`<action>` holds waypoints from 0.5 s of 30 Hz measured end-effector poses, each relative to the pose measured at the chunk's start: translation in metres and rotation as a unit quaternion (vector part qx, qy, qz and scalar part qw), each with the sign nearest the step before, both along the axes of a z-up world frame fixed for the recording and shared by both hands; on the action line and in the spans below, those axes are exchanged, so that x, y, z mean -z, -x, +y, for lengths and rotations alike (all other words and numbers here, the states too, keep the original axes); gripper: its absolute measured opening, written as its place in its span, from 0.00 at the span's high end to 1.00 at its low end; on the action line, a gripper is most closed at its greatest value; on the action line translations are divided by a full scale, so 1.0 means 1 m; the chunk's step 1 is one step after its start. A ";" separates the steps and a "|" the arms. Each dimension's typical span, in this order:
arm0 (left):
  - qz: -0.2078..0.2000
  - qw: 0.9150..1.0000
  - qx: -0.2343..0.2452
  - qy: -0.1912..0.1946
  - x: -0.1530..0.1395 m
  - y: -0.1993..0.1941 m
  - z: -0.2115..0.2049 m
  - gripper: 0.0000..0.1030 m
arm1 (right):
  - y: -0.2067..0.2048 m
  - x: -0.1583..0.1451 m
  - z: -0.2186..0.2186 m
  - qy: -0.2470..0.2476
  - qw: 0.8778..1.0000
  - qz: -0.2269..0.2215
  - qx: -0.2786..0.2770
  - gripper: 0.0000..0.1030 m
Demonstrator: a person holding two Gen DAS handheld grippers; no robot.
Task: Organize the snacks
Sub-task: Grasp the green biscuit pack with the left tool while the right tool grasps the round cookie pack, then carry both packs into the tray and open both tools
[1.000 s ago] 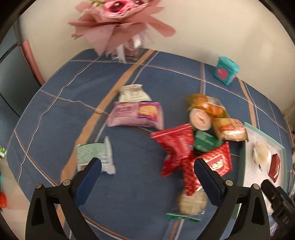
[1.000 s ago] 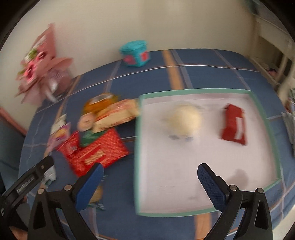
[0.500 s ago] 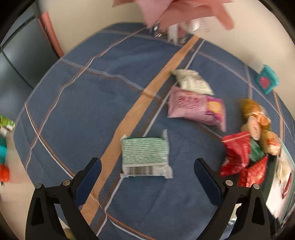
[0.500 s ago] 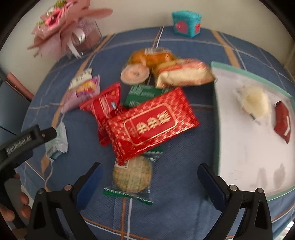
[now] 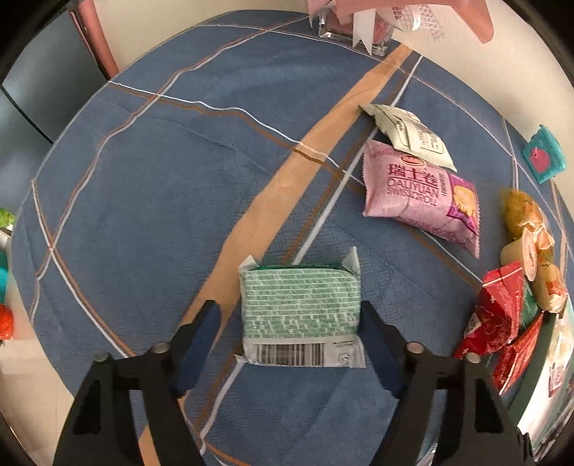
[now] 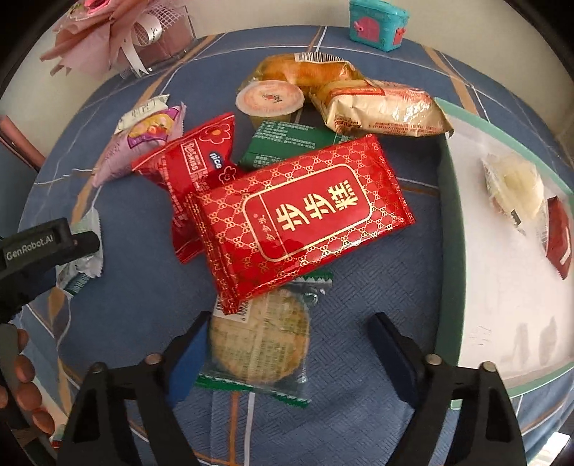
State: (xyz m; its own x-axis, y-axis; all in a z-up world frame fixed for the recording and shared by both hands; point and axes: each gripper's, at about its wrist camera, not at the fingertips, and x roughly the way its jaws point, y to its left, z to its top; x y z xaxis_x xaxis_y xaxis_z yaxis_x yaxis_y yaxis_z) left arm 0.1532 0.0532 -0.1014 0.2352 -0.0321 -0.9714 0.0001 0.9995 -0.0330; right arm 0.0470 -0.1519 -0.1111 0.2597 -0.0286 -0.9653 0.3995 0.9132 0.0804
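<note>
A green-and-white snack packet (image 5: pixel 300 304) with a barcode lies flat on the blue cloth, between the fingers of my left gripper (image 5: pixel 287 335). Its jaws are closing; the left pad still stands off the packet, so nothing is gripped. A round cracker in a clear green-edged wrapper (image 6: pixel 260 340) lies between the fingers of my right gripper (image 6: pixel 288 346), partly under a large red packet (image 6: pixel 301 218). Those jaws are closing too, with a gap on the right side. The white tray with a green rim (image 6: pixel 448 222) holds a pale bun (image 6: pixel 516 186) and a small red packet (image 6: pixel 558 236).
A pile to the left of the tray holds a red Nice packet (image 6: pixel 201 157), a dark green packet (image 6: pixel 287 143), a jelly cup (image 6: pixel 269 100) and wrapped breads (image 6: pixel 384 111). A pink Swiss roll packet (image 5: pixel 419 197), a teal box (image 6: pixel 376 21) and a pink bouquet (image 6: pixel 104 39) stand further back.
Both grippers came down toward the table and their jaws narrowed. The left one now straddles the green packet; the right one swung from over the tray to the round cracker.
</note>
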 end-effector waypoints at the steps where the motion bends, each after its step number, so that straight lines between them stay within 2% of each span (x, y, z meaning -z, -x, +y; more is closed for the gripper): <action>1: 0.002 1.000 0.002 0.004 0.000 0.000 -0.002 0.34 | 0.001 -0.001 0.001 0.001 1.000 -0.001 -0.001 0.24; 2: 0.003 1.000 0.005 0.006 0.001 -0.001 -0.004 0.38 | 0.002 -0.001 0.002 0.000 1.000 -0.003 -0.001 0.26; 7: 0.008 1.000 0.026 -0.005 0.002 -0.002 -0.026 0.41 | 0.005 -0.004 0.010 0.004 1.000 -0.004 -0.009 0.47; 15: 0.026 0.997 0.069 -0.017 0.006 0.012 -0.060 0.42 | 0.023 -0.005 0.017 -0.003 1.000 0.003 -0.023 0.49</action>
State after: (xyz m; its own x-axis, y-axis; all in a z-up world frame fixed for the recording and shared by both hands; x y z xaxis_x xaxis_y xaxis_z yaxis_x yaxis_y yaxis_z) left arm 0.1413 -0.0066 -0.1072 0.1806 -0.0280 -0.9832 0.1375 0.9905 -0.0029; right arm 0.0244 -0.1348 -0.1063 0.2547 -0.0109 -0.9670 0.3578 0.9300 0.0838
